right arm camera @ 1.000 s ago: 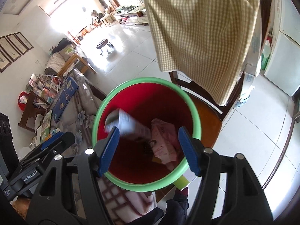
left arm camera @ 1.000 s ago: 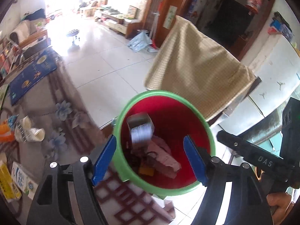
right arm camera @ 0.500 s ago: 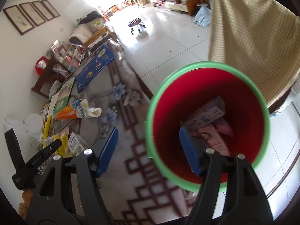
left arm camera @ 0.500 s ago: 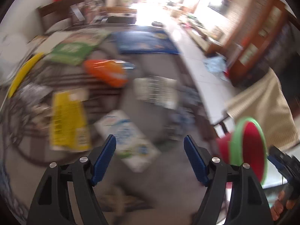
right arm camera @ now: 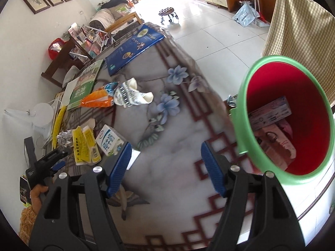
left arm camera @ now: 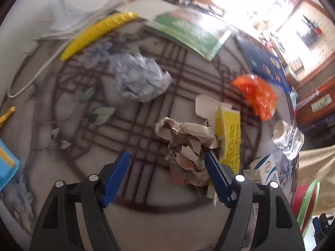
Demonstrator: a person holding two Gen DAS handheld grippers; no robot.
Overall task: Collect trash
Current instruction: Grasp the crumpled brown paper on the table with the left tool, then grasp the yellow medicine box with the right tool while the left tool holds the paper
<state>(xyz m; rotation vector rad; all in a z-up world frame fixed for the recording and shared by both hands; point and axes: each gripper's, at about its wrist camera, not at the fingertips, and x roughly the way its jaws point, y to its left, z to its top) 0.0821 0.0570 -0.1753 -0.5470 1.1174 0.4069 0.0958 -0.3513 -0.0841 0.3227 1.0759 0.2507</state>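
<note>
Left wrist view: crumpled newspaper wad [left arm camera: 186, 146] is lying on the patterned tabletop [left arm camera: 125, 198], just left of a yellow carton [left arm camera: 229, 138]. Left claw [left arm camera: 167, 174] is hanging open, empty, near it. Right claw [right arm camera: 165, 167] is gaping empty, red bin [right arm camera: 293, 113] to its right.

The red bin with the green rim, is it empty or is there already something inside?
Not empty. The red bin holds a flat box and pink packaging.
</note>
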